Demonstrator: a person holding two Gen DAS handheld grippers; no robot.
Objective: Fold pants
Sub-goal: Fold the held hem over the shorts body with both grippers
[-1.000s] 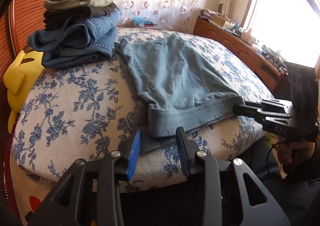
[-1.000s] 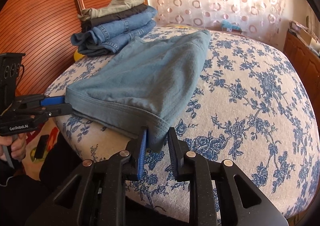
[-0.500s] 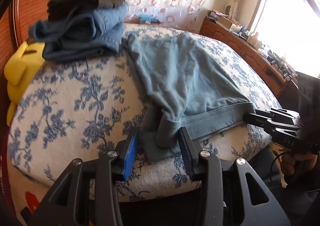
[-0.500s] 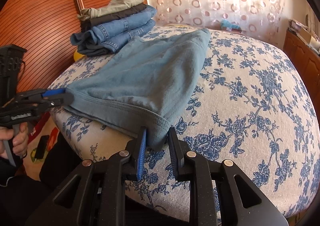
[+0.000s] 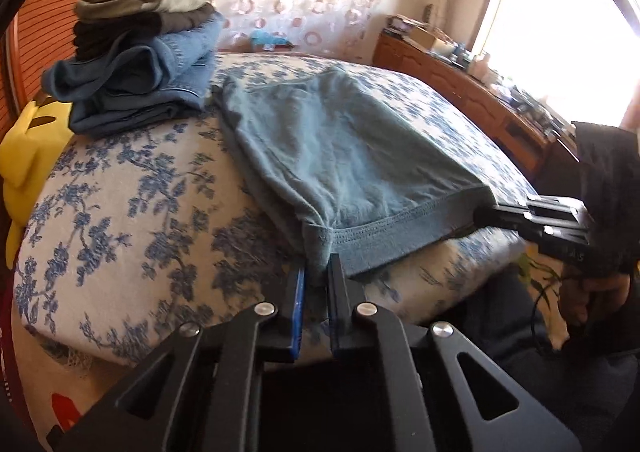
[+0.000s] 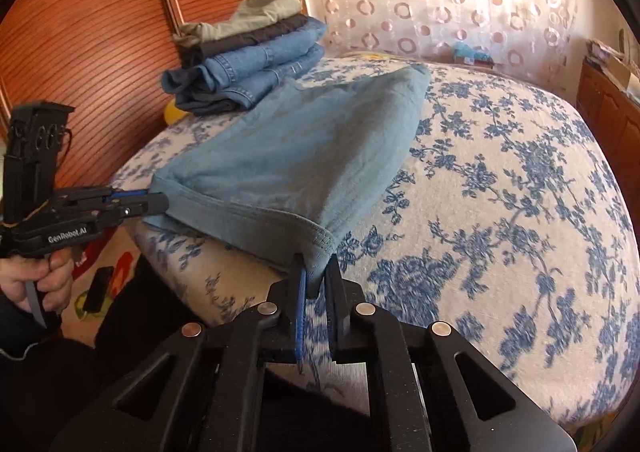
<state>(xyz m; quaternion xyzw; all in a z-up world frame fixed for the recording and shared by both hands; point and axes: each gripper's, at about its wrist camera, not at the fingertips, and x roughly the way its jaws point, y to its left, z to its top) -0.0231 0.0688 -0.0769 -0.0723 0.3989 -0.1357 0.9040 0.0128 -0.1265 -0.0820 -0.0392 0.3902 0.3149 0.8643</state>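
Closed since a second ago on both sides: left gripper [image 5: 316,276], then gaping around the near corner of the waistband, now clenched on that corner; right gripper [image 6: 316,278], then loosely astride the other corner, now pinched onto it as well. From the left: folded stack of jeans and trousers [image 5: 136,63] at the far-left edge of the bed [image 5: 132,211], by the wooden headboard [image 6: 80,63]; just beside the stack, teal pants [image 5: 340,155] lying flat and lengthwise on the floral cover, leg ends far off toward the curtain, waistband hem hanging slightly over the near edge, drawn taut between the two grips. At the far right of the left wrist view, cluttered wooden dresser [image 5: 460,79] under a bright window. Step in hand, by the look of it: securing both waistband corners ahead of a fold. Next move likely calls for raising both corners together, keeping the hem level and taut, carrying it over toward the leg ends and laying it down edge to edge, without dragging the lower layer or nudging the stack alongside.
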